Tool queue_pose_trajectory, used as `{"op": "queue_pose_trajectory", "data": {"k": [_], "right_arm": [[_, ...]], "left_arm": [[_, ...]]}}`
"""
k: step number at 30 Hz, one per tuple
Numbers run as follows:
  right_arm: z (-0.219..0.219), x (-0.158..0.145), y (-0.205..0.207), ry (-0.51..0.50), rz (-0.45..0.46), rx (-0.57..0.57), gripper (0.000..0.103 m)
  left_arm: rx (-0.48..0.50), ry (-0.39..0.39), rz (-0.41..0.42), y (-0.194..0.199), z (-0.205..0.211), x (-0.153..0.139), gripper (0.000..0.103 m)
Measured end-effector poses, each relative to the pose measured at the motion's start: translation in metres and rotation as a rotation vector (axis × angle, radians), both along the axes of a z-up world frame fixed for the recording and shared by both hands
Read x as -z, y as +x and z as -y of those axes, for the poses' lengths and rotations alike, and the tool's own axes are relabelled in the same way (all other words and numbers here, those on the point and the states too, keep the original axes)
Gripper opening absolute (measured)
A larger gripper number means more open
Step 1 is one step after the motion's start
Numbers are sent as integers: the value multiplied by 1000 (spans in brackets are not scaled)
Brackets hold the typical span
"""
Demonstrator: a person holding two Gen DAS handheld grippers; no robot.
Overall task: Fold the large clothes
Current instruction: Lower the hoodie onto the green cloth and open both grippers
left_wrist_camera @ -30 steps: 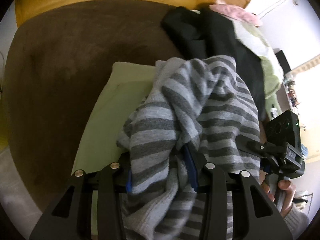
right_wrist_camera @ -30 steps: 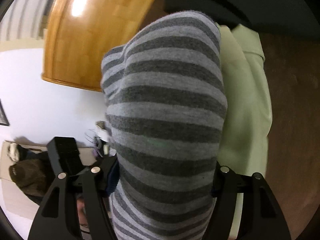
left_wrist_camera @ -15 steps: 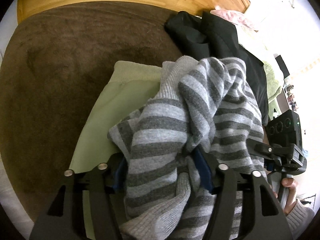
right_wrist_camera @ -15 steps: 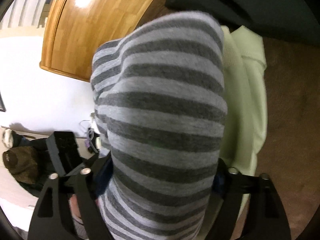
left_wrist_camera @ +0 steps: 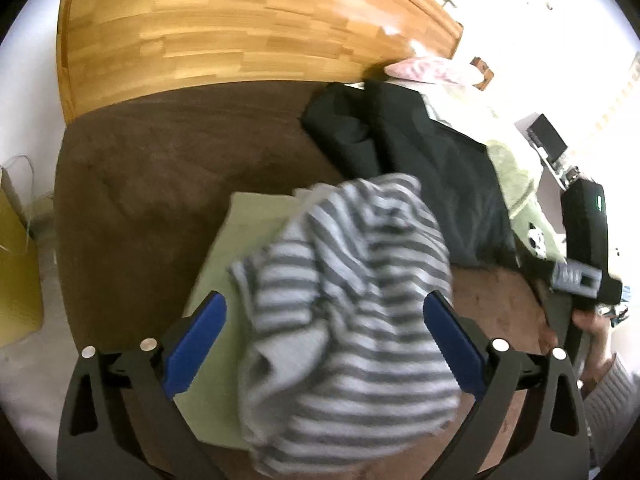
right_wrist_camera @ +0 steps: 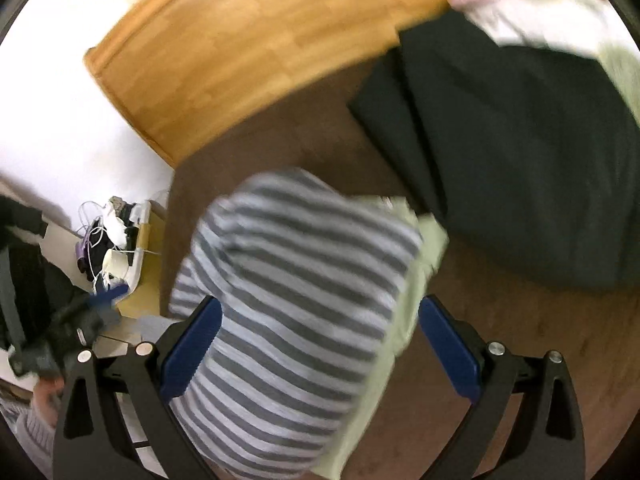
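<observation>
The sweater (left_wrist_camera: 348,312) was striped light and dark grey. Under it lay a pale green garment (left_wrist_camera: 240,240) on a brown bed cover (left_wrist_camera: 160,168). A black garment (left_wrist_camera: 420,160) sat beyond, before a honey-coloured wooden headboard (left_wrist_camera: 220,32). Both grippers were black with blue pads (left_wrist_camera: 196,336). A pink pillow (left_wrist_camera: 432,70) showed farther off.

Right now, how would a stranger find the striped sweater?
Start at the brown bedcover below the wooden headboard. Near its front lies a pale green garment; the striped sweater is bunched on it. Only it has grey bands; the neighbouring black garment is plain.
</observation>
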State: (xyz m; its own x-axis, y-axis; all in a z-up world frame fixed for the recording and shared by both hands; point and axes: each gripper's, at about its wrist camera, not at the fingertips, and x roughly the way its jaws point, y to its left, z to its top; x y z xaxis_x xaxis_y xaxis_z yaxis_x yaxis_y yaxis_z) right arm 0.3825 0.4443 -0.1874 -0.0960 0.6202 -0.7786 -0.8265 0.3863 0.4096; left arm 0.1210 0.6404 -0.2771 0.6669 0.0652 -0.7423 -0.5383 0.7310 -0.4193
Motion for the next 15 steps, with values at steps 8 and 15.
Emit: {"op": "queue_pose_trajectory", "data": {"k": [8, 15], "right_arm": [[-57, 11, -16, -47, -24, -73, 43], [-90, 49, -41, -153, 97, -113, 69]], "left_arm": [[30, 52, -22, 11, 50, 15, 96], [29, 79, -108, 15, 60, 55, 96]]}}
